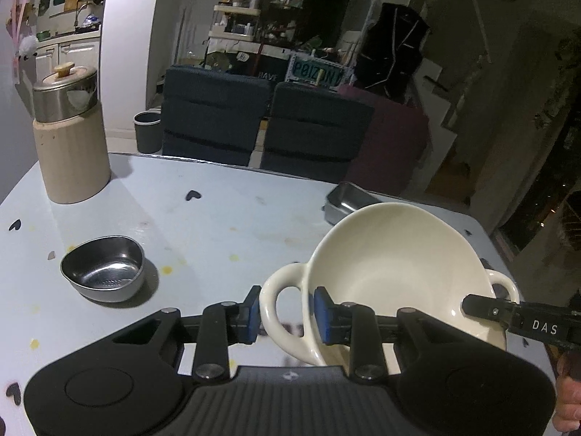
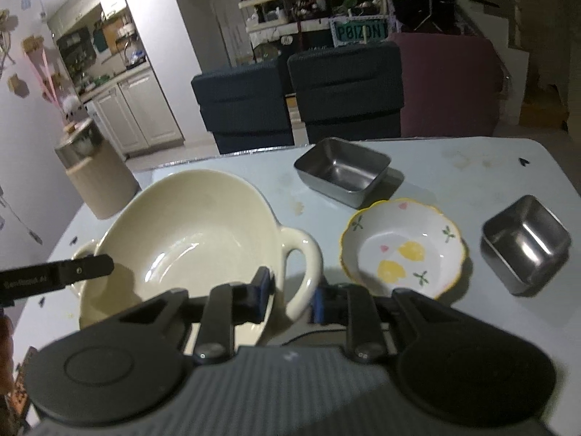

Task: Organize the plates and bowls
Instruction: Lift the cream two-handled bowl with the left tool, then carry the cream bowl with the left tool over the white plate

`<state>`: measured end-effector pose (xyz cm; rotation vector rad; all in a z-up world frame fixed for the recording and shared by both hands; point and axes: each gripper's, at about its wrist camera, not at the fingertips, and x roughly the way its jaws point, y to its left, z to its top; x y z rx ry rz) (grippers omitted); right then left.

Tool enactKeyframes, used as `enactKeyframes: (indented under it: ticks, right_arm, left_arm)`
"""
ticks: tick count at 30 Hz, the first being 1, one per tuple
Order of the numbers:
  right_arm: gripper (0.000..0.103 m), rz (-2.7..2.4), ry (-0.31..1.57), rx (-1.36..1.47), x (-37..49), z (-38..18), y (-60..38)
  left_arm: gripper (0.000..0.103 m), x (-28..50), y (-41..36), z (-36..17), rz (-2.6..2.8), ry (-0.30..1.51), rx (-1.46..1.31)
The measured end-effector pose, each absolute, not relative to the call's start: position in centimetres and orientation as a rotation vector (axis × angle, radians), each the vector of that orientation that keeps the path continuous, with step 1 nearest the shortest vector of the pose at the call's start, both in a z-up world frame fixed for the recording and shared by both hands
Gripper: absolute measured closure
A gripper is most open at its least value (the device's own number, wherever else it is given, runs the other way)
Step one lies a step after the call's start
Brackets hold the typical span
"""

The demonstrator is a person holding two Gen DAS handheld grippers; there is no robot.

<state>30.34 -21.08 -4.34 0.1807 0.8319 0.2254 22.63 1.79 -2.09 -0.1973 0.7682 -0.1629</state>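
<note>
1. Cream ceramic bowl with 2 loop handles (image 1: 392, 261): I have it gripped from both sides, tilted, its base off the pale blue surface (image 1: 218, 218). It sits lower right in the left wrist view, centre left in the right wrist view.

2. Left hand-held gripper (image 1: 287, 314): narrowly parted, its blue pads (image 1: 321, 314) clamped across 1 loop handle, 1 pad outside the loop and 1 against the bowl wall.

3. Right hand-held gripper (image 2: 290, 296): narrowly parted, closed on the opposite loop handle, 1 pad inside the bowl rim and 1 outside the loop. Its black finger also shows at the right edge of the left wrist view.

4. Small rounded steel bowl (image 1: 103, 272): resting on the surface, lower left of the left wrist view, well apart from the cream bowl.

5. Scalloped white dish with yellow rim and painted lemons (image 2: 403, 250): right of centre in the right wrist view, just beside the held handle.

6. 2 rectangular steel trays: 1 (image 2: 343, 169) above the painted dish, 1 (image 2: 526, 243) at the right edge.

7. Beige ribbed canister with steel lid (image 1: 70, 138): upper left, at the far end of the surface.
</note>
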Motion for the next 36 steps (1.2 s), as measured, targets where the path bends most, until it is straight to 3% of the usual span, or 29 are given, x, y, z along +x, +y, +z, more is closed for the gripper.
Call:
enactKeyframes:
  ticks: [18, 36]
  right_arm:
    - [0.078, 0.131, 0.824, 0.273, 21.3, -4.2, -29.2]
    - [0.078, 0.038, 0.941, 0.2, 22.0, -7.5, -30.7]
  left_arm:
    - [0.073, 17.4, -5.3, -3.6, -0.265, 0.78, -0.178]
    - [0.071, 20.2, -7.4, -10.0, -0.277, 0.906, -0.247]
